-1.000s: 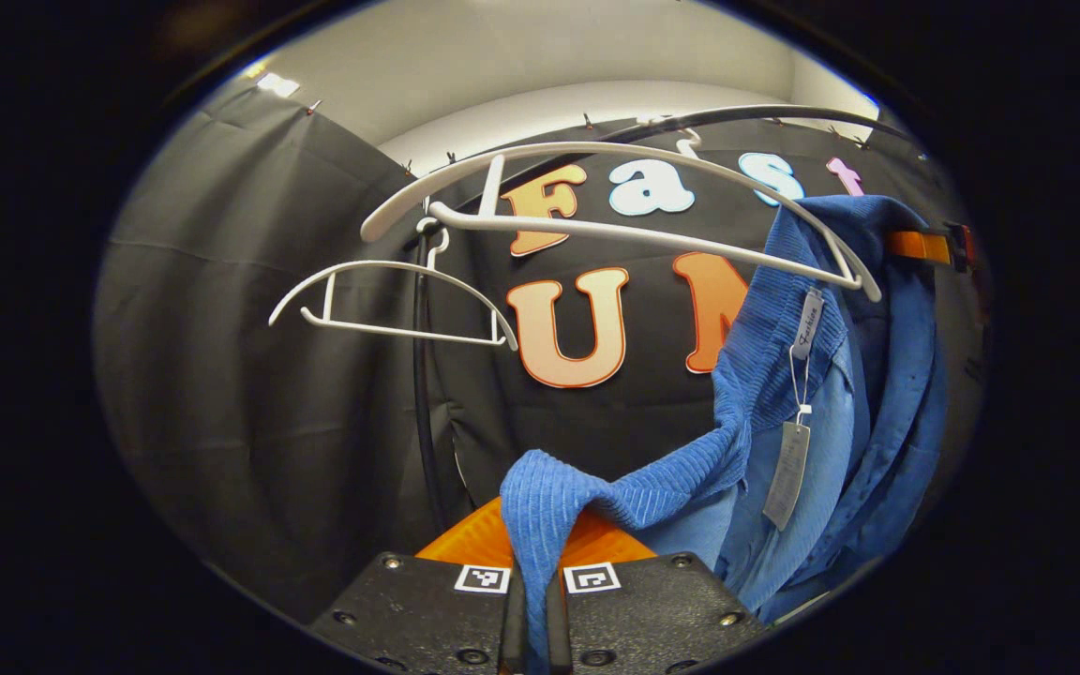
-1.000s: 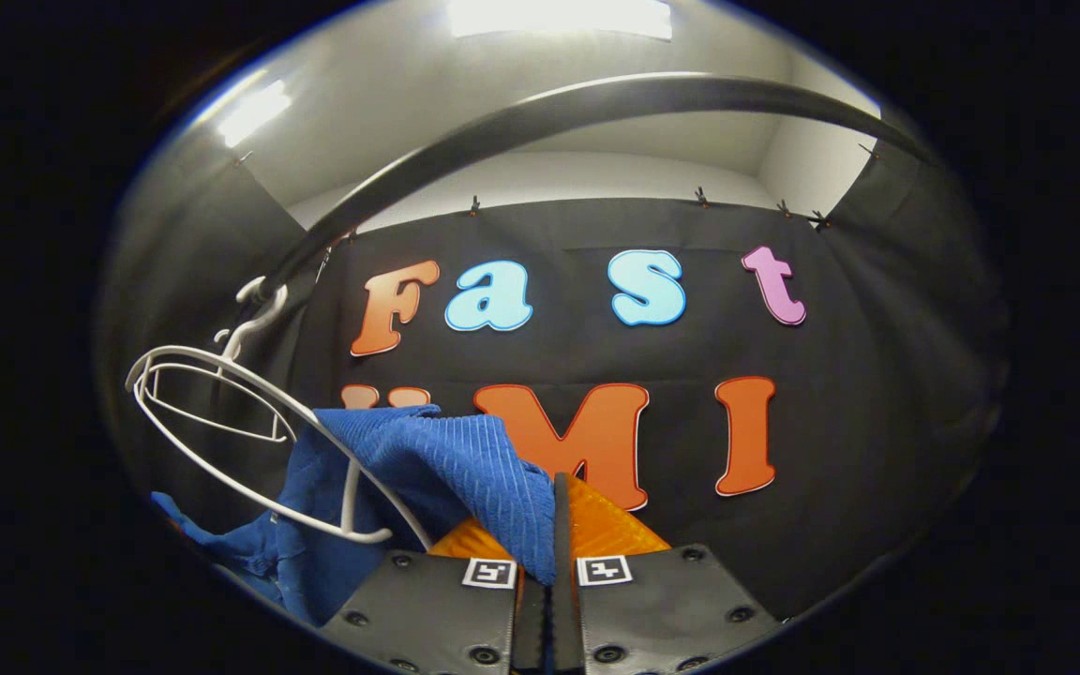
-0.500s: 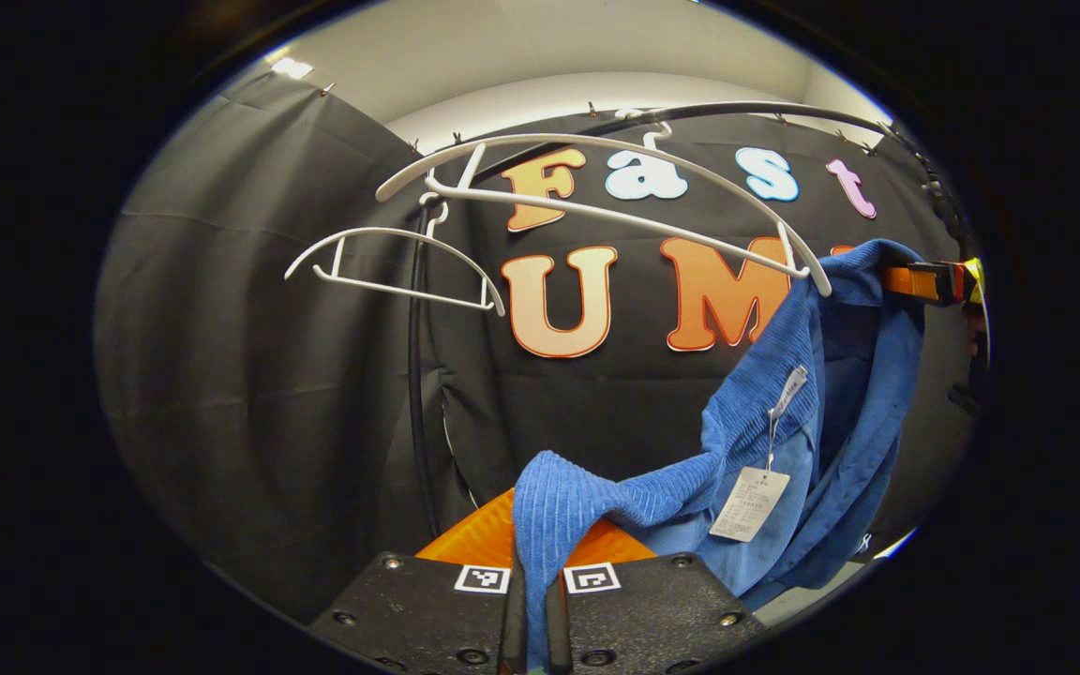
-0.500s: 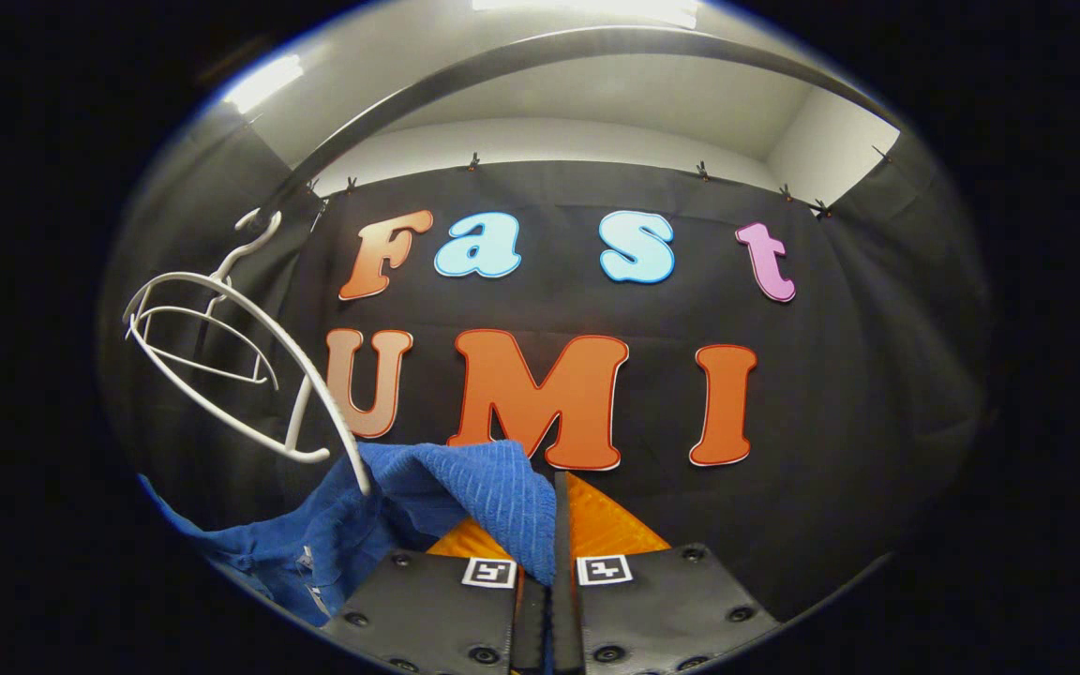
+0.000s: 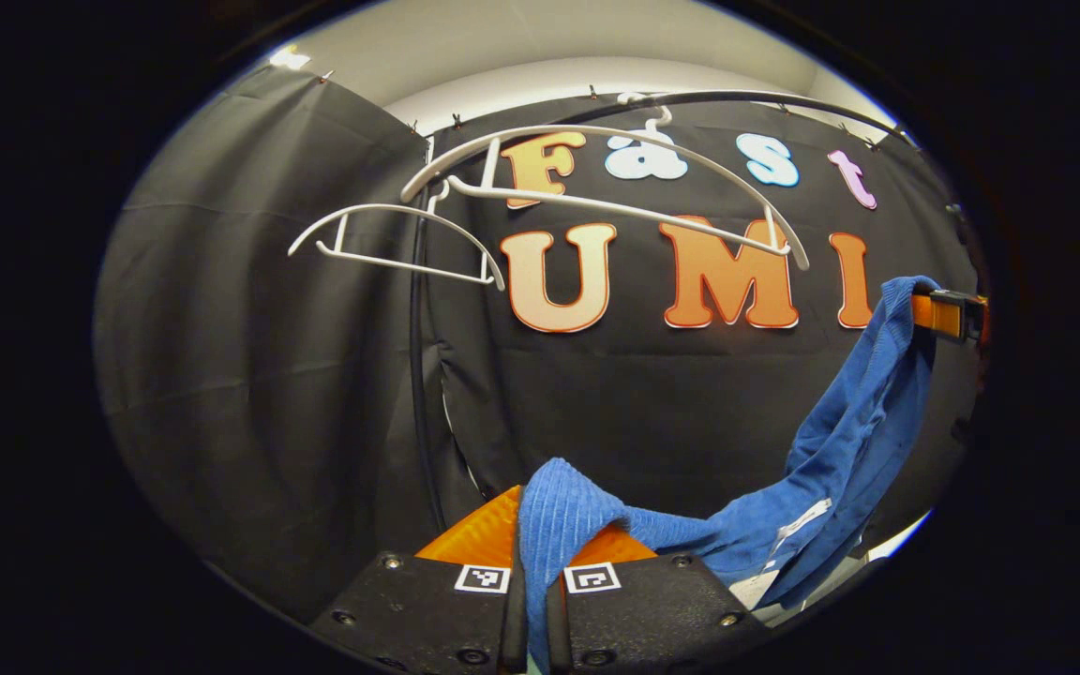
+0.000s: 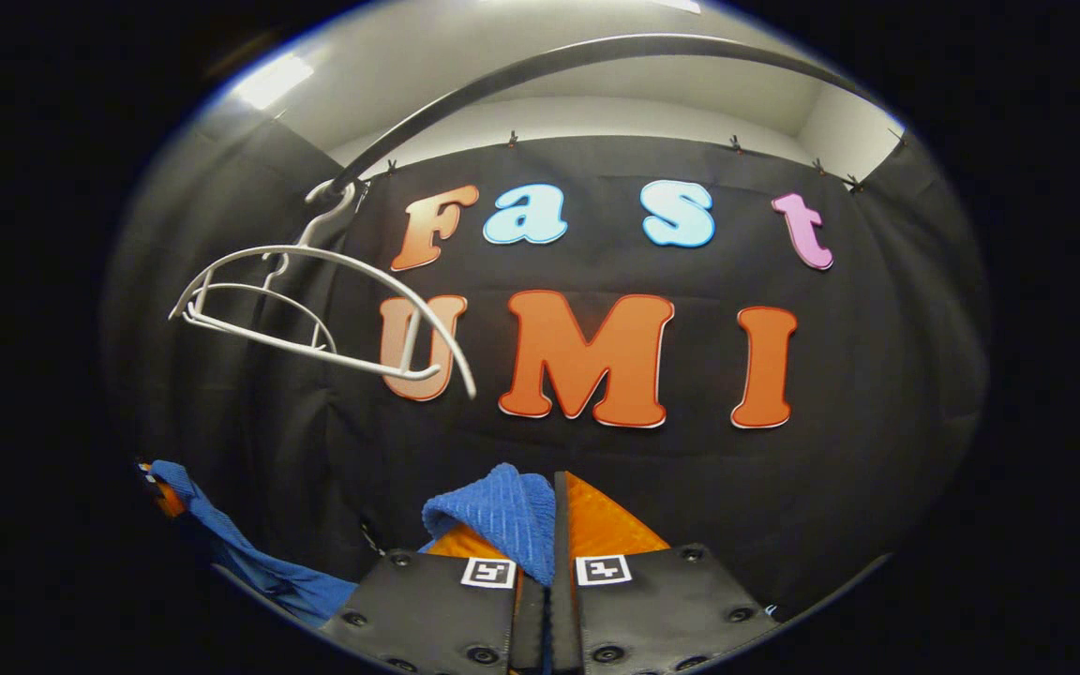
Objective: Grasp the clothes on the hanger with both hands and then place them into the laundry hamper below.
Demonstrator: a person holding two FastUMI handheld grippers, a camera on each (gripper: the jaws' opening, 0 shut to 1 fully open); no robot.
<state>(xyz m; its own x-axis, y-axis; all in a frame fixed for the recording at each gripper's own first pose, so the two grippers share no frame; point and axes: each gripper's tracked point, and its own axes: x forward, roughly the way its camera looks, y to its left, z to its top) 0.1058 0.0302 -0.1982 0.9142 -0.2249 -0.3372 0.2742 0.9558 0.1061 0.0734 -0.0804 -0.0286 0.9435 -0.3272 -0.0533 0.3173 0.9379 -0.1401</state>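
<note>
A blue ribbed knit garment (image 5: 821, 478) sags across the lower right of the left gripper view, clear of the two bare white plastic hangers (image 5: 596, 187) on the black rail (image 5: 765, 97) at upper centre. The left gripper (image 5: 532, 600) clamps one corner and the right gripper (image 6: 554, 581) the other; judged best, both should lower together, grips firm, toward the hamper. A pale tag (image 5: 798, 525) hangs on it, too small to read.
</note>
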